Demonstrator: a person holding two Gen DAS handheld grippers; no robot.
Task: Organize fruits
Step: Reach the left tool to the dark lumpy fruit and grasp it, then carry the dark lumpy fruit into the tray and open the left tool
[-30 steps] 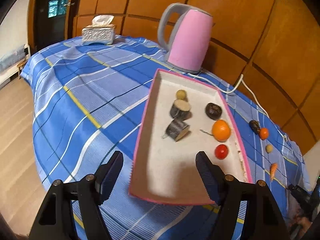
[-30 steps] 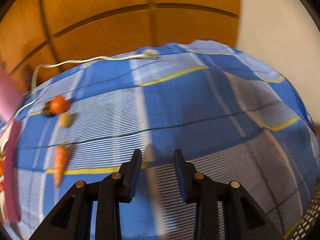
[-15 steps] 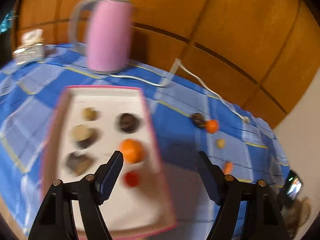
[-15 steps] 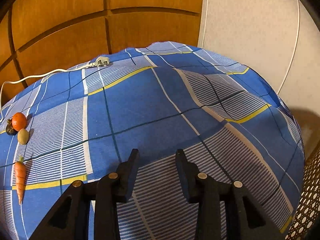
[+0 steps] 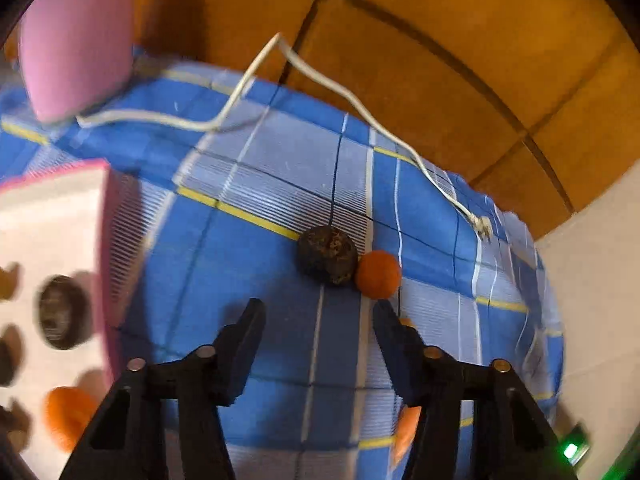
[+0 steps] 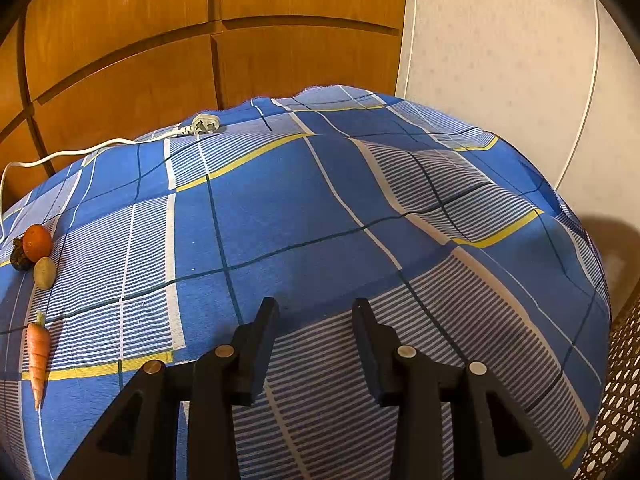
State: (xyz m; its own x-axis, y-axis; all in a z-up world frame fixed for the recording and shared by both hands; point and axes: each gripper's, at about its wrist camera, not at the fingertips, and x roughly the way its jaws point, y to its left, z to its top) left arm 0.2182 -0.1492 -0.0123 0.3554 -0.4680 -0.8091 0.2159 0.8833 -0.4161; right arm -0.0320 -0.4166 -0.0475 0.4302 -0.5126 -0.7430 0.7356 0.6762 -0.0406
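Note:
In the left wrist view a dark brown round fruit (image 5: 327, 255) lies on the blue plaid cloth, touching a small orange fruit (image 5: 378, 274). My left gripper (image 5: 318, 316) is open and empty, just short of them. A carrot (image 5: 406, 430) shows partly behind the right finger. The pink-rimmed tray (image 5: 105, 240) at left holds a dark fruit (image 5: 60, 312) and an orange one (image 5: 68, 412). In the right wrist view my right gripper (image 6: 316, 316) is open and empty over bare cloth; the orange fruit (image 6: 37, 242), a pale small fruit (image 6: 44, 273) and the carrot (image 6: 38, 354) lie far left.
A pink kettle (image 5: 76, 36) stands at the back left, its white cord (image 5: 320, 76) trailing across the cloth to a plug (image 6: 205, 125). Wooden wall panels rise behind the table. The cloth drops off at the right edge (image 6: 592, 280), beside a woven basket (image 6: 620, 400).
My left gripper has swung right, away from the tray, and closed in on the dark fruit and the orange one. My right gripper has hardly moved; its view has steadied.

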